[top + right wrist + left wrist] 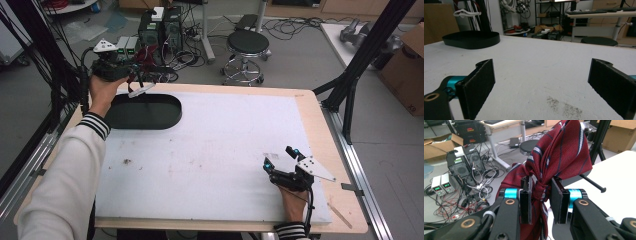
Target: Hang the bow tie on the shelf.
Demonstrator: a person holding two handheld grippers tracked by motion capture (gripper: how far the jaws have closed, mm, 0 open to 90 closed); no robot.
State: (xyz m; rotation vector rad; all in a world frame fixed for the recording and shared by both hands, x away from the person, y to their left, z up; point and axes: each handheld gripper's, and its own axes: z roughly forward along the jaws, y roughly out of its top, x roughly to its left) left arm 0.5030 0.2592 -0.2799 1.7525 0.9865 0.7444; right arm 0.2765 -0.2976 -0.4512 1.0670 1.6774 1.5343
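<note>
A: Two grippers are in play. The left gripper [541, 202] pinches a red striped tie [559, 157] at its knot, held in the air at the table's [310, 107] far left corner, just beyond the black tray [145, 111]. A light hanger-like piece [140, 90] hangs below the gripper.

B: And the right gripper [541, 87]?

A: Its jaws stand wide apart with nothing between them, low over the white mat [210, 150] near the front right corner.

B: How will the tie handle?

A: Probably light, soft and limp; the loose cloth droops and may slide. The knot, being the firmest part, seems the best hold.

B: Any writing?

A: None legible; the tie shows no label, and the floor boxes' [441, 185] green displays are too small to read.
</note>
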